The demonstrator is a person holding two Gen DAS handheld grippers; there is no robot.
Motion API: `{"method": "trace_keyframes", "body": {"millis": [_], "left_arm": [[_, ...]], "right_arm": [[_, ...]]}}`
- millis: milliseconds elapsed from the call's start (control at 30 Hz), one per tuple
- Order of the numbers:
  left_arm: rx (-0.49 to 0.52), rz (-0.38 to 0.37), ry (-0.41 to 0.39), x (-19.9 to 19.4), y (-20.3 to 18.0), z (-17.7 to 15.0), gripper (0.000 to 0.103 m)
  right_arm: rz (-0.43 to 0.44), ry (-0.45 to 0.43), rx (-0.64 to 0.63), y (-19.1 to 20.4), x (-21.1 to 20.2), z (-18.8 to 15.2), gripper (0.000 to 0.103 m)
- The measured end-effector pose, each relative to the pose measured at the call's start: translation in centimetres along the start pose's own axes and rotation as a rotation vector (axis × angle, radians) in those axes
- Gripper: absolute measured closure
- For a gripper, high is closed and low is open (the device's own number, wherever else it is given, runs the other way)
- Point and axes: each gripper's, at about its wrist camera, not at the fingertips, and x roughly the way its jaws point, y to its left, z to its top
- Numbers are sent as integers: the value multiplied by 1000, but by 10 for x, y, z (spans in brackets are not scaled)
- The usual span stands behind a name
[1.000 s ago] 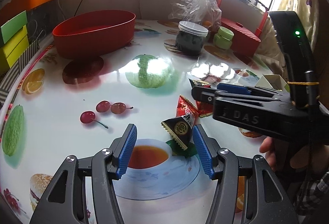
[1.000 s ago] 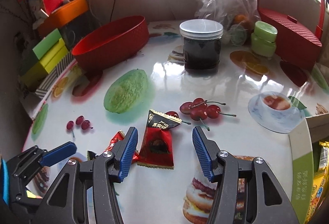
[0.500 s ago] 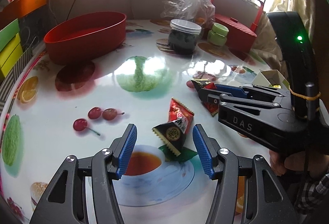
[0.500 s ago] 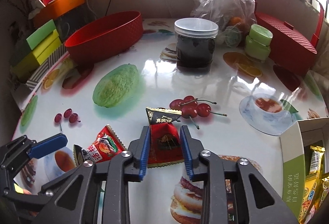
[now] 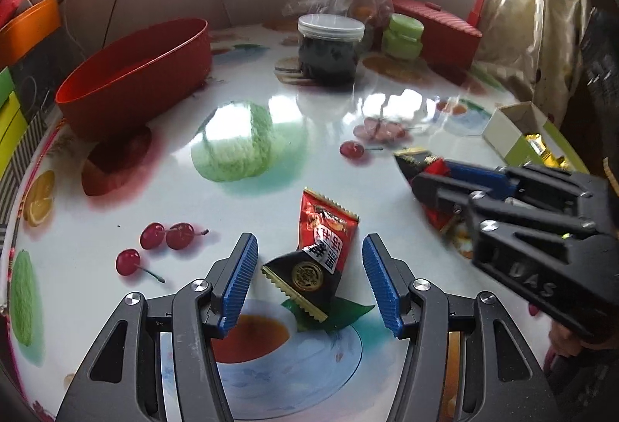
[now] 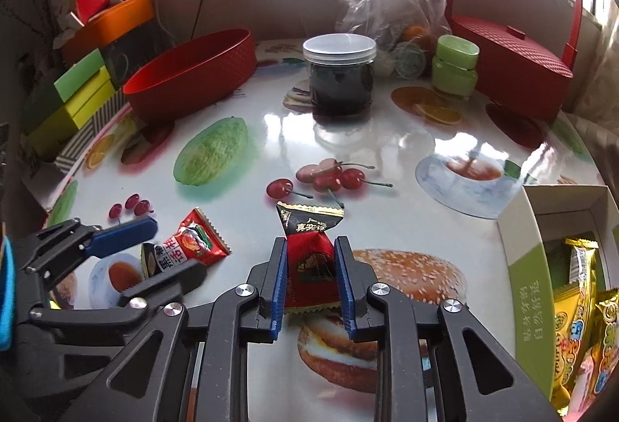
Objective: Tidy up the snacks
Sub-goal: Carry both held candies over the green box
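We have two packets in play on the table [image 6: 406, 159]. The right gripper [image 6: 311, 279] is closing its jaws on the red-and-black candy [image 6: 309, 259]: both blue pads press its flanks, the dark twisted end pokes out past the tips, and the wrapper runs lengthwise along the fingers, so we judge the grip sound. The box [image 6: 518, 228], with yellow packets already inside, sits close on that gripper's right, and we take it to be the likely destination; the red bowl [image 6: 193, 74] is well apart at the far left. The left gripper [image 5: 309, 279] has its jaws open, one on each side of the other packet [image 5: 313, 259], touching neither side as far as we can tell. That packet lies flat with its long axis pointing away from the jaws and tilted a little right, black end nearest, red end beyond, so the pads would meet its long sides, which we think suits a straight close. The left is plainly the nearer hand for it. Compared with a second ago, the right jaws, then wide around the candy, have come in onto it, while the left jaws keep the same spread and the packet now sits more centred between them.
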Motion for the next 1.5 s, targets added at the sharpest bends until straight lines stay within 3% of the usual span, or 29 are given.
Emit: {"method": "trace_keyframes", "body": {"millis": [267, 533, 1033, 1500], "left_arm": [[-16, 5, -11, -2, 1, -2, 46], [-34, 37, -16, -2, 3, -2, 75], [-71, 20, -98, -37, -2, -1, 77], [-52, -13, -162, -75, -25, -4, 77]], "right_arm": [[7, -17, 4, -1, -6, -2, 80], [3, -21, 17, -3, -10, -5, 80], [7, -46, 37, -2, -33, -14, 80], [-16, -122, 52, -9, -83, -29, 80]]}}
